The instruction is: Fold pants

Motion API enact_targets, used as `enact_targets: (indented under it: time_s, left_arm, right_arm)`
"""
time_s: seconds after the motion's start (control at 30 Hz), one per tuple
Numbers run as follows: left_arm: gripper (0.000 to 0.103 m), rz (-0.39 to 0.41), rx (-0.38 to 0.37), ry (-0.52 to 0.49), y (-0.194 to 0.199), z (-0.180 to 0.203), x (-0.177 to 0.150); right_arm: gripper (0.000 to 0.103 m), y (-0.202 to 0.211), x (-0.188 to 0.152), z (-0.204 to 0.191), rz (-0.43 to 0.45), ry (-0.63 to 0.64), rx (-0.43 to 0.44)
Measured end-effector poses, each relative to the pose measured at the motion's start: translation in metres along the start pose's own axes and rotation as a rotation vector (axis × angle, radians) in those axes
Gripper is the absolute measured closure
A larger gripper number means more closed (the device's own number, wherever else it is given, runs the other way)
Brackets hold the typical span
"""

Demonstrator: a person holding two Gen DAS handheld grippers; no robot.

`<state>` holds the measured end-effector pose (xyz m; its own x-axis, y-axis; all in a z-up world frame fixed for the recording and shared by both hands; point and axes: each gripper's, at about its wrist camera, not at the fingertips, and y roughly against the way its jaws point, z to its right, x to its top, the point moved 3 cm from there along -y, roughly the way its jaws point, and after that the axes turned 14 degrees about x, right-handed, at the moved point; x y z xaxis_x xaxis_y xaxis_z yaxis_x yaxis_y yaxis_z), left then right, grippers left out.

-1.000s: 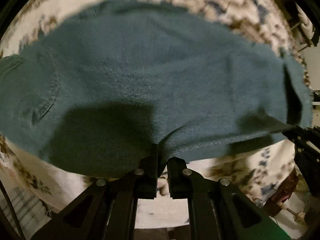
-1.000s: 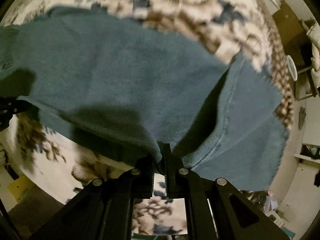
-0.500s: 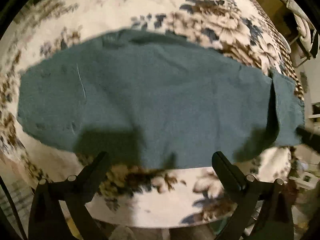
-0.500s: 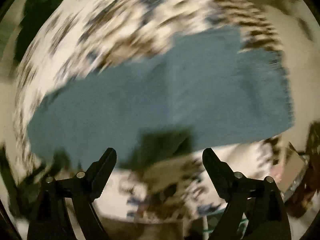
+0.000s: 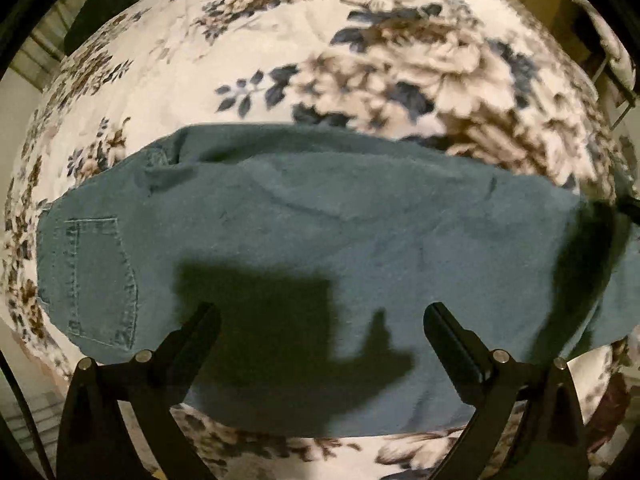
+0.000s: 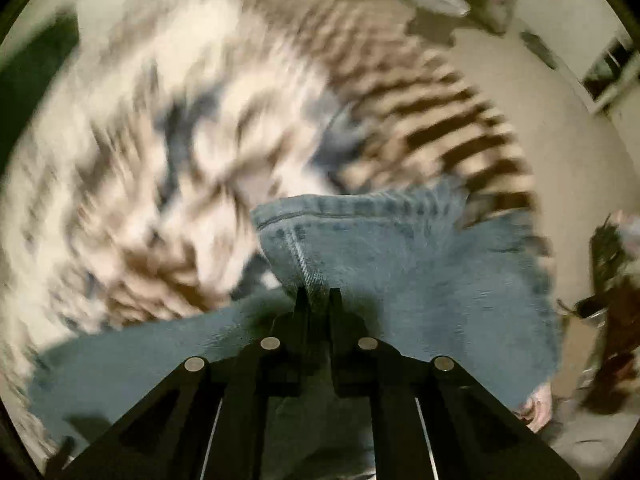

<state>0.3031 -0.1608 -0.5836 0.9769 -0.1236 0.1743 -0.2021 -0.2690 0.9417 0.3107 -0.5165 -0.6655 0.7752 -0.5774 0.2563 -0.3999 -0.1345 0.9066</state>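
Note:
The blue denim pants (image 5: 320,240) lie folded lengthwise across the floral bedspread, a back pocket (image 5: 96,276) at the left end. My left gripper (image 5: 320,320) is open and empty, hovering just above the near edge of the pants. In the right wrist view my right gripper (image 6: 318,300) is shut on the hem end of the pants (image 6: 360,240), lifting that leg end off the bed. The rest of the pants trails below and left of it.
The floral bedspread (image 5: 360,60) covers the bed under the pants. In the right wrist view the bed's striped edge (image 6: 460,120) drops to a beige floor (image 6: 560,140) with furniture and clutter at the right. That view is motion-blurred.
Both grippers let go of the pants' edge and opened. The left has since moved closer over the pants. The right swung to the leg end and shut on the hem.

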Motion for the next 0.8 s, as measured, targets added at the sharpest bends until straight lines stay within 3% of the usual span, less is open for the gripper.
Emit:
enact_targets:
  time_s: [0.1, 0.17, 0.23, 0.3, 0.37, 0.4, 0.47, 0.53, 0.57, 0.6, 0.63, 0.67, 0.8]
  left_arm:
    - [0.000, 0.022, -0.026, 0.018, 0.009, 0.001, 0.000]
    - [0.000, 0.016, -0.042, 0.020, 0.009, 0.006, -0.003]
    - [0.000, -0.008, -0.048, 0.008, 0.006, 0.014, -0.006]
    - [0.000, -0.021, -0.053, -0.009, 0.004, 0.020, -0.011]
    - [0.000, -0.019, -0.050, -0.026, 0.004, 0.023, -0.015]
    - [0.000, -0.016, -0.049, -0.031, 0.003, 0.023, -0.016]
    - [0.000, -0.020, -0.045, -0.035, 0.000, 0.023, -0.017]
    - [0.000, -0.026, -0.039, -0.033, -0.003, 0.024, -0.019]
    - [0.000, -0.029, -0.033, -0.032, -0.005, 0.024, -0.019]
    - [0.000, -0.034, -0.031, -0.031, -0.007, 0.024, -0.021]
    - [0.000, -0.040, -0.029, -0.029, -0.008, 0.024, -0.021]
    - [0.000, -0.044, -0.030, -0.026, -0.009, 0.024, -0.021]
    - [0.000, -0.037, -0.040, -0.023, -0.006, 0.023, -0.021]
  right_arm:
    - [0.095, 0.056, -0.015, 0.049, 0.129, -0.103, 0.057]
    - [0.094, 0.047, -0.027, 0.089, 0.062, -0.180, 0.060]
    - [0.085, 0.020, -0.050, 0.137, -0.064, -0.339, 0.094]
    - [0.084, 0.014, -0.068, 0.164, -0.078, -0.475, 0.160]
    - [0.075, 0.017, -0.074, 0.169, -0.028, -0.531, 0.219]
    - [0.064, 0.021, -0.076, 0.170, -0.004, -0.541, 0.229]
    - [0.059, 0.033, -0.071, 0.167, 0.076, -0.538, 0.251]
    - [0.051, 0.029, -0.059, 0.164, 0.057, -0.504, 0.187]
    - [0.051, 0.022, -0.057, 0.162, 0.039, -0.496, 0.159]
    - [0.062, 0.013, -0.054, 0.160, 0.025, -0.481, 0.143]
    - [0.083, 0.004, -0.053, 0.157, -0.013, -0.448, 0.072]
    - [0.090, 0.003, -0.052, 0.156, -0.028, -0.423, 0.024]
    - [0.093, 0.026, -0.053, 0.142, 0.018, -0.361, 0.035]
